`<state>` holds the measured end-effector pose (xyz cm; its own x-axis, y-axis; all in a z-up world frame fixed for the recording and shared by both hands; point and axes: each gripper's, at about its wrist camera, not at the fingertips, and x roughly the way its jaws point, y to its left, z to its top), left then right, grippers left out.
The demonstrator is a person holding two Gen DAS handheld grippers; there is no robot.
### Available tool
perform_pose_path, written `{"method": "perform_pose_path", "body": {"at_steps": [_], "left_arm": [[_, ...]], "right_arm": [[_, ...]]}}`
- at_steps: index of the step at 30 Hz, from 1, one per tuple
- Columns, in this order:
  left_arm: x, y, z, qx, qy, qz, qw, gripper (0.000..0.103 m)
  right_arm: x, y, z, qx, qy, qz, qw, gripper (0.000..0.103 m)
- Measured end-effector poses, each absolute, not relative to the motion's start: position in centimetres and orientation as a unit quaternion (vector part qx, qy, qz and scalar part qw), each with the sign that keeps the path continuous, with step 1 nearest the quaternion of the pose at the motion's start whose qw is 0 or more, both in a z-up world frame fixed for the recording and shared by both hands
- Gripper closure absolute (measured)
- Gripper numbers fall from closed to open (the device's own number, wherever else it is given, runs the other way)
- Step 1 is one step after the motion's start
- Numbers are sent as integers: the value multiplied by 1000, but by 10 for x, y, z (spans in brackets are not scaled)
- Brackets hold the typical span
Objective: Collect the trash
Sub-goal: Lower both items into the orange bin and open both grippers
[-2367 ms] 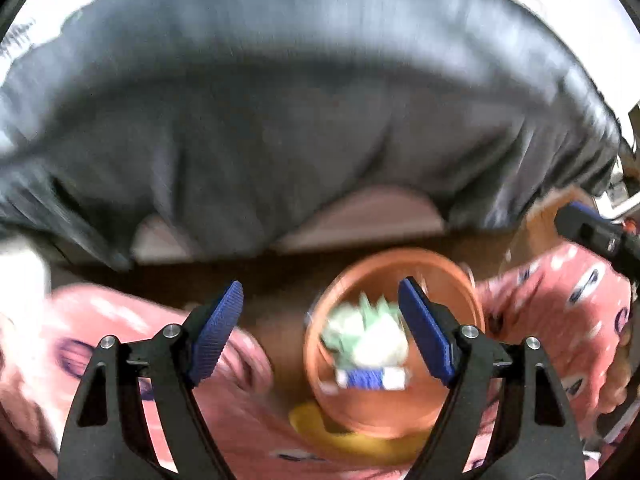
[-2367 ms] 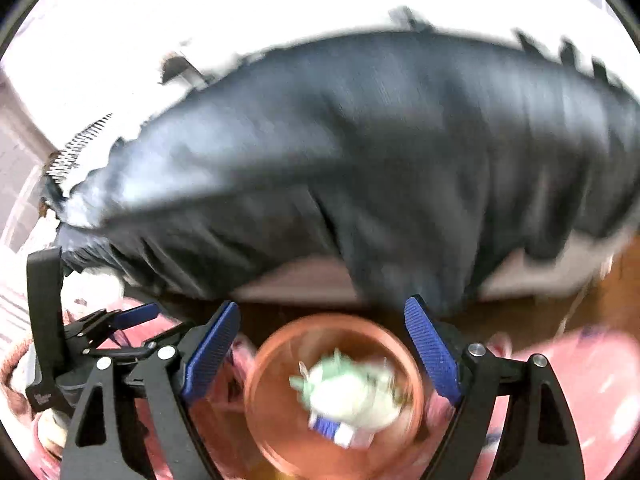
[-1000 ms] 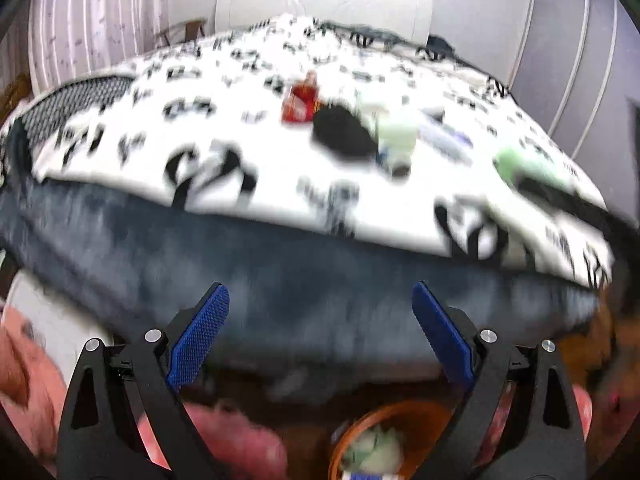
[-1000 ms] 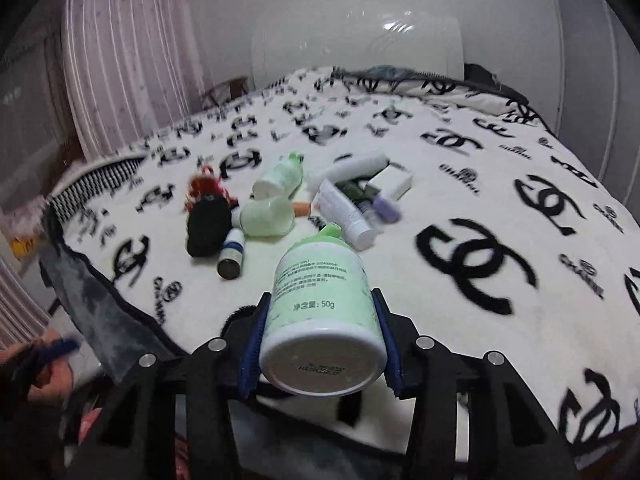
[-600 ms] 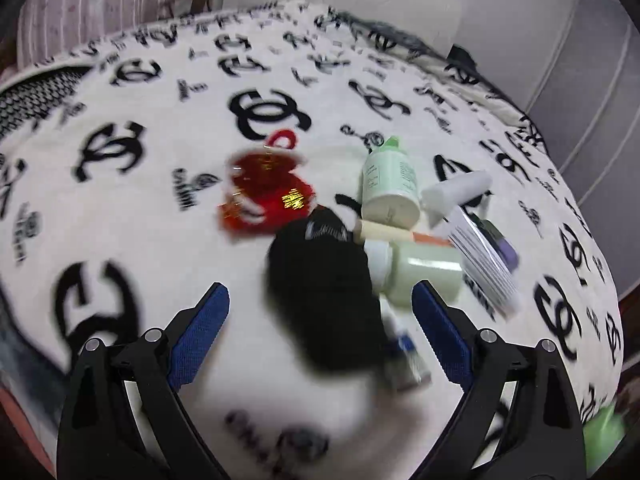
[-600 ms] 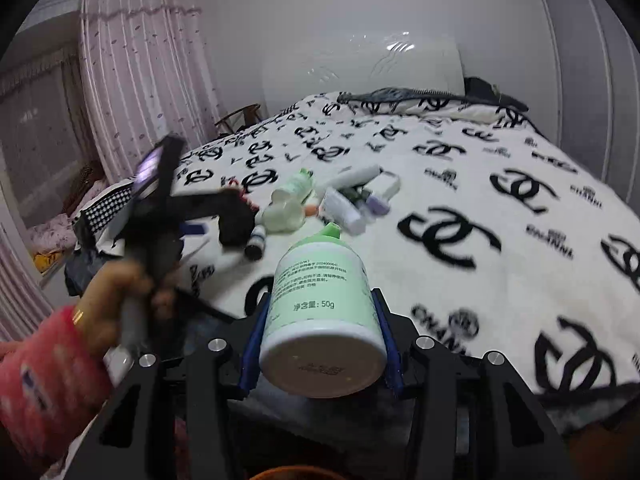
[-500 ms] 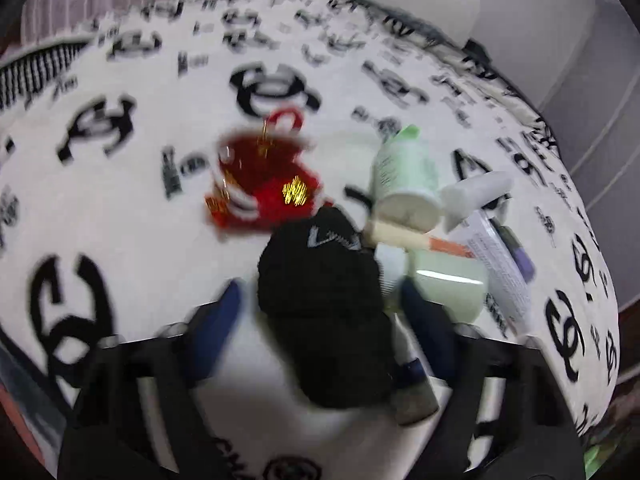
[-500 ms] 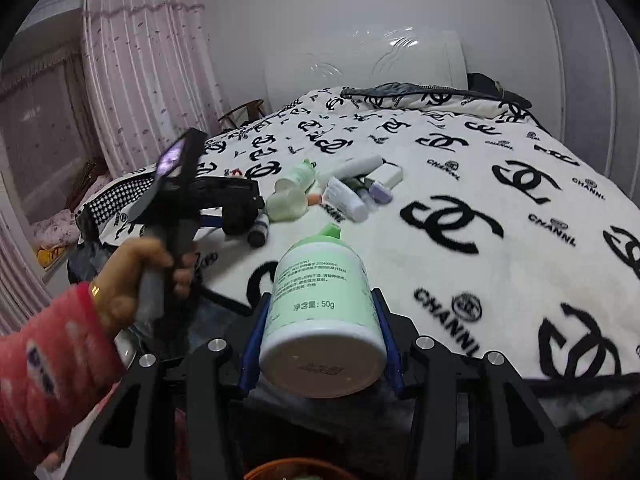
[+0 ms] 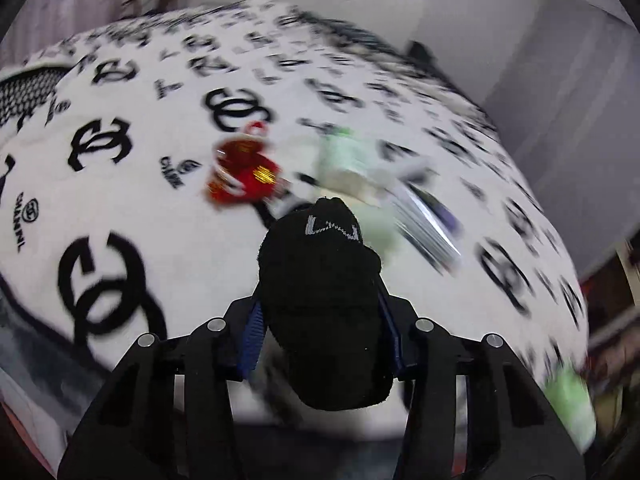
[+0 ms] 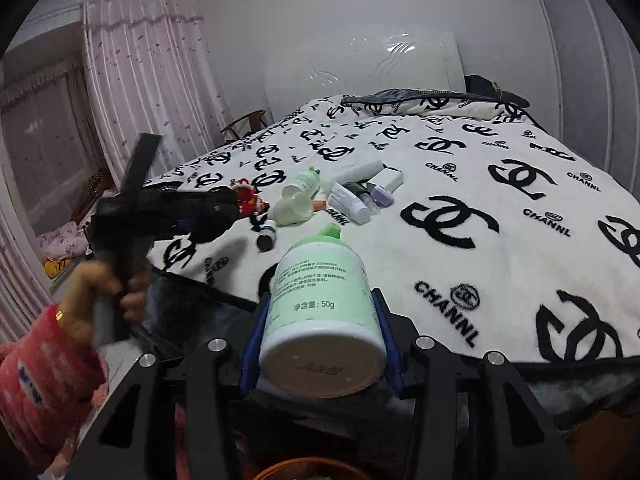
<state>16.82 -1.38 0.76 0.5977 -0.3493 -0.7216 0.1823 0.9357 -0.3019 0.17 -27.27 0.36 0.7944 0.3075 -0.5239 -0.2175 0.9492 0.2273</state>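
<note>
My left gripper (image 9: 319, 330) has its jaws closing, and both blue pads press the sides of a black sock (image 9: 320, 276) held just above the bed. The right wrist view shows that same gripper at the bed's left edge, gripped by a hand (image 10: 100, 292) in a red sleeve. My right gripper (image 10: 320, 340) is shut on a white and pale green bottle (image 10: 320, 292), bottom towards the camera. More trash lies on the blanket: a red charm (image 9: 244, 176), a pale green bottle (image 10: 304, 182), a clear cup (image 10: 294, 210), a small dark bottle (image 10: 266, 236) and white tubes (image 10: 348, 200).
The bed carries a white blanket (image 10: 460, 184) with black logos and a dark grey underside along its near edge. An orange bin rim (image 10: 308, 468) shows at the bottom of the right wrist view. Pink curtains (image 10: 132, 80) hang at the left, a white headboard (image 10: 360, 72) behind.
My left gripper swung up from the bin to the bed, came over the black sock and its wide jaws closed onto it. My right gripper kept the bottle and drew back from the bed.
</note>
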Motion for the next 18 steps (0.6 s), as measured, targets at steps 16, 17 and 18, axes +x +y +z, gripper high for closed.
{"method": "perform_pose_path", "body": {"at_steps": [16, 17, 18], "left_arm": [[-17, -83, -202, 53, 649, -278, 706, 56], [-19, -90, -222, 72, 668, -273, 689, 56], [-20, -95, -239, 80, 684, -271, 672, 56]], "right_arm": [[-57, -238, -134, 51, 503, 154, 849, 56], [-56, -237, -147, 54, 520, 151, 839, 56], [-54, -235, -166, 54, 544, 142, 825, 56]]}}
